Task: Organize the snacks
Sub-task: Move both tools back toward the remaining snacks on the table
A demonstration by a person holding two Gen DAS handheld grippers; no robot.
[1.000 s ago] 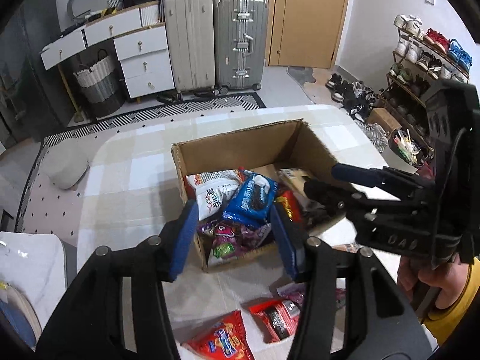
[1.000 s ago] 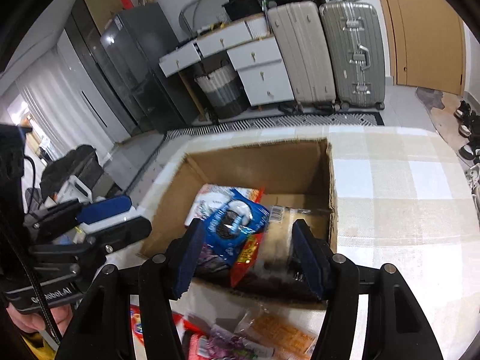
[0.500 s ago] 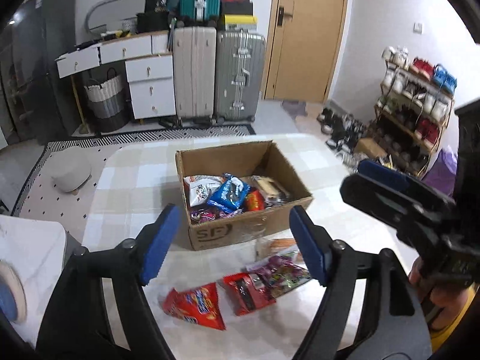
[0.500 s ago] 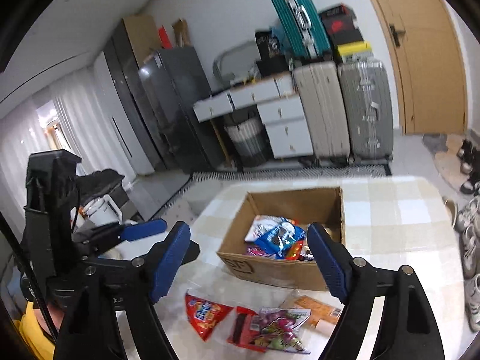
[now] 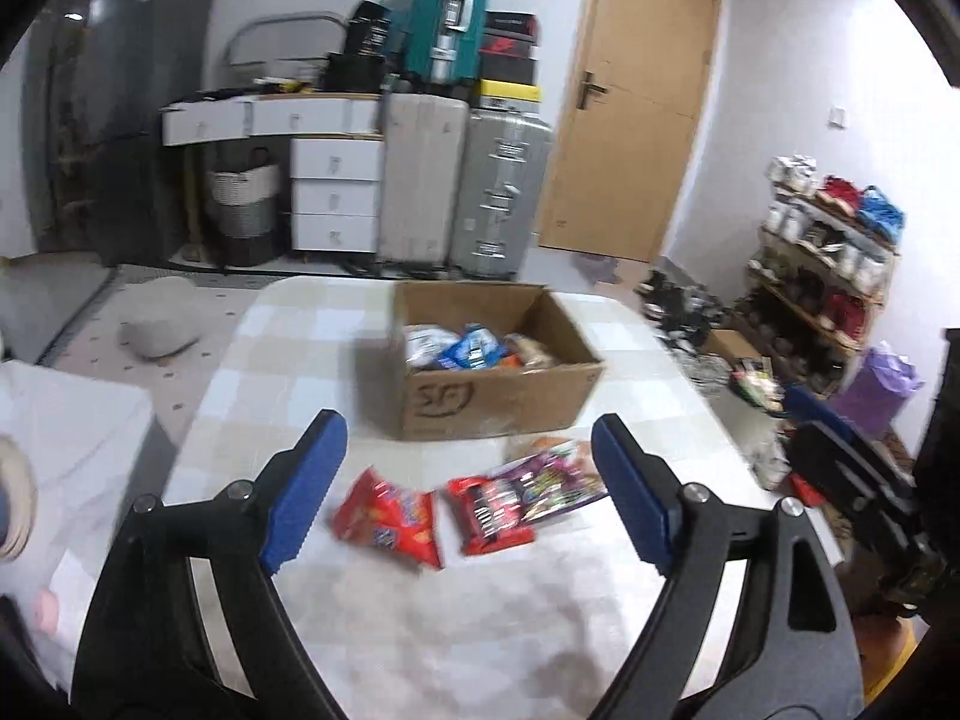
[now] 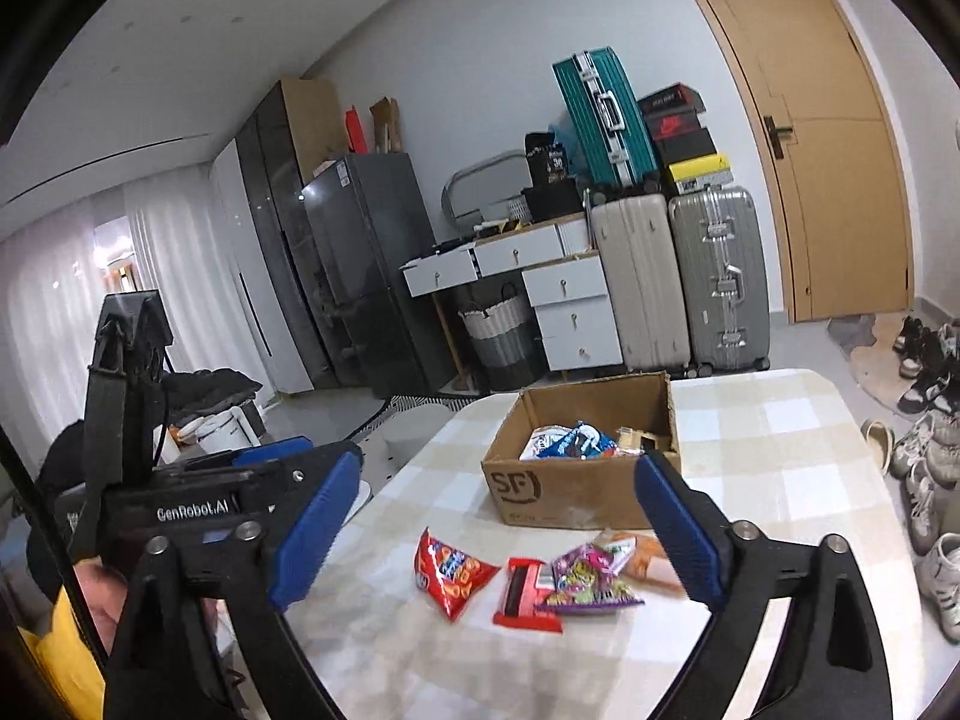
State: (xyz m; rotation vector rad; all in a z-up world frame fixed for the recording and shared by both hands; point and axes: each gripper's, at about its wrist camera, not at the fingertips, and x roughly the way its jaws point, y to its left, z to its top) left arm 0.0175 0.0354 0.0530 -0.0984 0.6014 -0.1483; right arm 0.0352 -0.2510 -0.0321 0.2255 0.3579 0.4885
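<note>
Now both grippers farther from box (image 5: 498,384), jaws opening, empty.

Snack pkts (image 6: 528,579) on table — box (image 6: 576,492) behind.

A table (image 6: 780,456) with a soft cloth of pale yellow and white squares carries everything. An open brown cardboard box (image 6: 576,489) stands on it, with snack bags inside. On the near side of the box, four packets lie flat on the cloth. A shiny red bag (image 6: 447,570) lies farthest left. A flat red bar packet (image 6: 525,594) is next to it. A purple candy bag (image 6: 585,579) partly covers an orange packet (image 6: 639,552) closest to the box.
</note>
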